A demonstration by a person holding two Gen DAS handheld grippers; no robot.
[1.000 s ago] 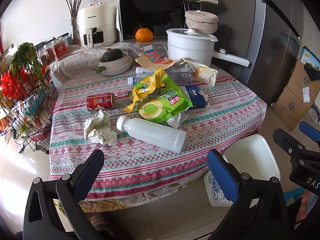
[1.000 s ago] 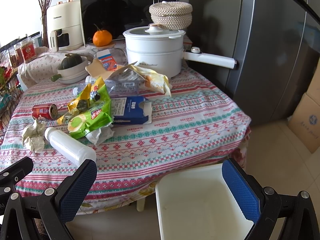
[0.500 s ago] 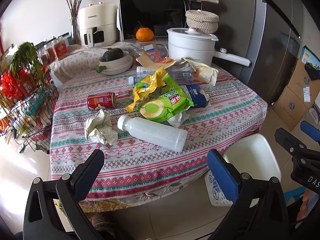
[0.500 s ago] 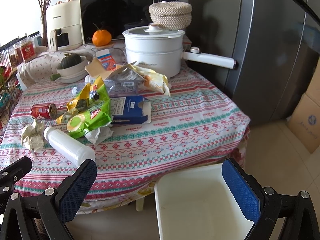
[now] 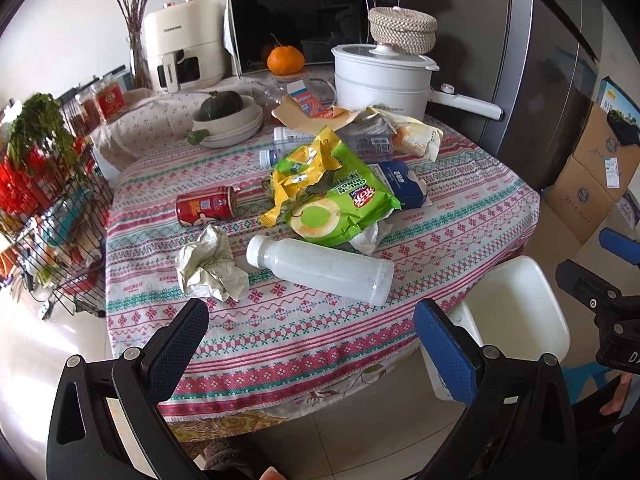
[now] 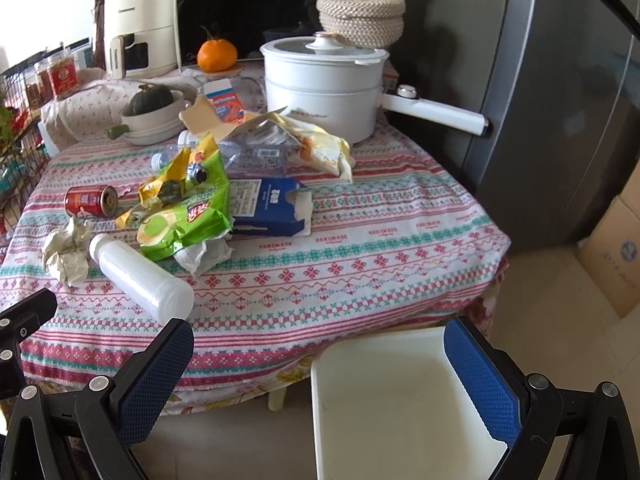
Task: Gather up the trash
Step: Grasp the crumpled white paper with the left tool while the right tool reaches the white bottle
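Trash lies on the patterned tablecloth (image 5: pixel 460 216): a white plastic bottle (image 5: pixel 320 266) on its side, crumpled paper (image 5: pixel 210 266), a red can (image 5: pixel 206 206), a green snack bag (image 5: pixel 336 204), a blue carton (image 5: pixel 402 184) and clear wrappers behind. The same bottle (image 6: pixel 140 276), bag (image 6: pixel 184 208), carton (image 6: pixel 268 204) and can (image 6: pixel 90 200) show in the right wrist view. A white bin (image 6: pixel 396 404) stands on the floor by the table's near edge, also in the left wrist view (image 5: pixel 516 312). My left gripper (image 5: pixel 310 346) is open and empty, short of the bottle. My right gripper (image 6: pixel 320 376) is open and empty above the bin.
At the table's back stand a white pot (image 5: pixel 380 80) with a long handle, a bowl with a squash (image 5: pixel 228 114), an orange (image 5: pixel 285 60), a microwave and an air fryer. A wire rack (image 5: pixel 44 200) is on the left. A fridge (image 6: pixel 560 100) and cardboard boxes (image 5: pixel 592 176) are on the right.
Both views have drifted very slightly; the table contents and the bin have not moved. Both grippers stay open.
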